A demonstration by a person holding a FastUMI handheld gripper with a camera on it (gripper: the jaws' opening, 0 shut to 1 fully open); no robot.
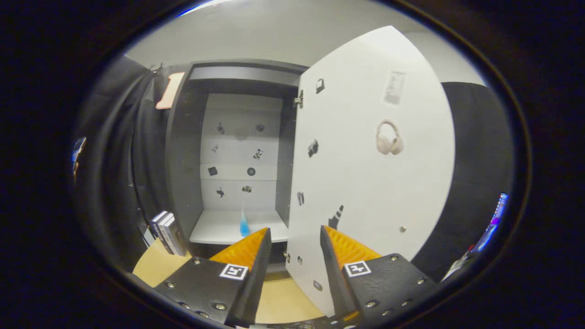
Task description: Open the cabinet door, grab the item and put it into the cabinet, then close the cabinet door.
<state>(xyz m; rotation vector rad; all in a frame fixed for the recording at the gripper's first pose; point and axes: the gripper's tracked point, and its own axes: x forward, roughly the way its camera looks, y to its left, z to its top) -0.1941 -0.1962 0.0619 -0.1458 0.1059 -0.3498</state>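
Observation:
The grey cabinet [183,151] stands open ahead of me, its white door [365,183] swung out to the right with its near edge running down between my fingers. A small blue cone-shaped item [244,225] stands upright on the cabinet's white bottom shelf [215,228], just beyond my left finger. My gripper [295,233] is open, its two fingers apart with nothing pressed between them; the door's lower edge passes close by the right finger [340,249]. Small dark stickers dot the cabinet's back panel and the door.
A pair of pale headphones [389,138] hangs on the inner face of the door. Books [167,232] stand upright left of the cabinet on a light wooden tabletop [157,265]. Black cloth walls close in on both sides.

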